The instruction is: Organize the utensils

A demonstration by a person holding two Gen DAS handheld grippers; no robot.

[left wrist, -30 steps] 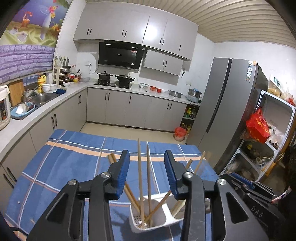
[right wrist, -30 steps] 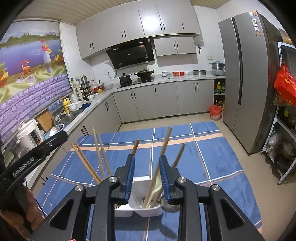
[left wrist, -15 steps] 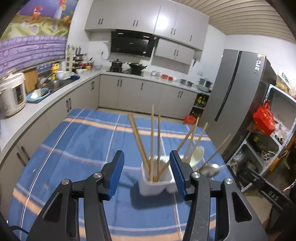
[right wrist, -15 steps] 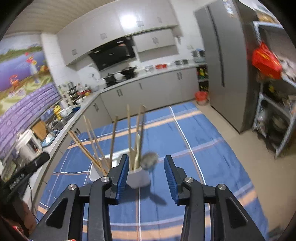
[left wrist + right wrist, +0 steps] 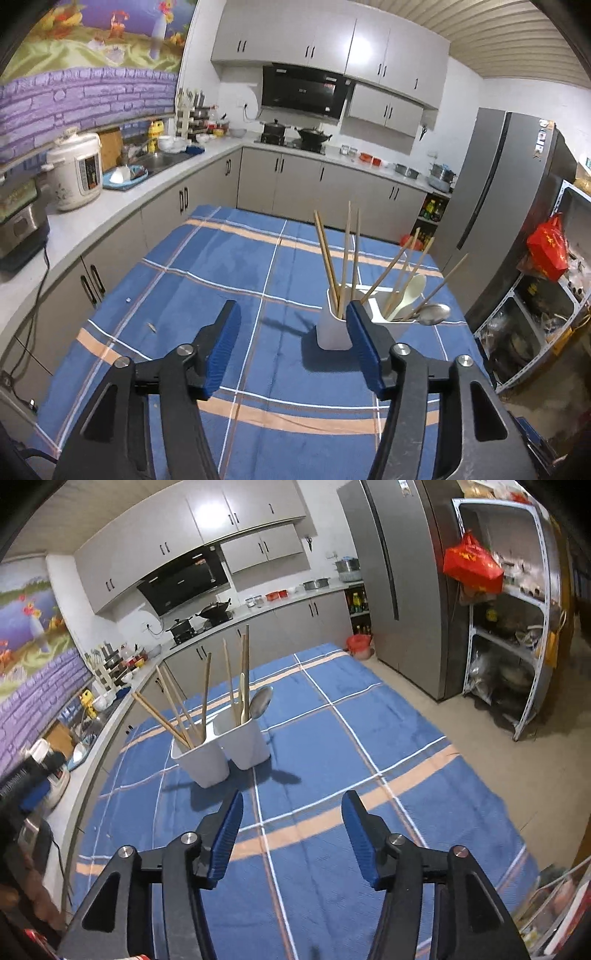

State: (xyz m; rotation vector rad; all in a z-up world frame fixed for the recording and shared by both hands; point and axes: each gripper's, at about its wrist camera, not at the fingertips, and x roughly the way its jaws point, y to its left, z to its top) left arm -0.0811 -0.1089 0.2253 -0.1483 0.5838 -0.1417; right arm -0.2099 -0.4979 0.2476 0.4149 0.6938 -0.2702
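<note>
A white two-compartment utensil holder (image 5: 334, 328) (image 5: 225, 744) stands upright on the blue plaid tablecloth (image 5: 207, 295) (image 5: 351, 746). Wooden chopsticks (image 5: 345, 258) (image 5: 177, 710) lean out of both compartments. One compartment also holds a pale spoon (image 5: 412, 290) and a metal spoon (image 5: 434, 313) (image 5: 261, 700). My left gripper (image 5: 291, 332) hangs over the cloth, on the near side of the holder, its jaws opening with nothing between them. My right gripper (image 5: 291, 819) is also drawn back from the holder, jaws opening and empty.
A grey kitchen counter (image 5: 110, 199) with a rice cooker (image 5: 75, 170) runs along the left. A tall fridge (image 5: 498, 206) (image 5: 402, 579) and a metal shelf rack (image 5: 517, 627) with a red bag (image 5: 471, 566) stand right of the table. A small scrap (image 5: 151, 326) lies on the cloth.
Both grippers have pulled back from the utensil holder and their jaws have widened. The holder, earlier right between the fingers, now stands farther off on the cloth.
</note>
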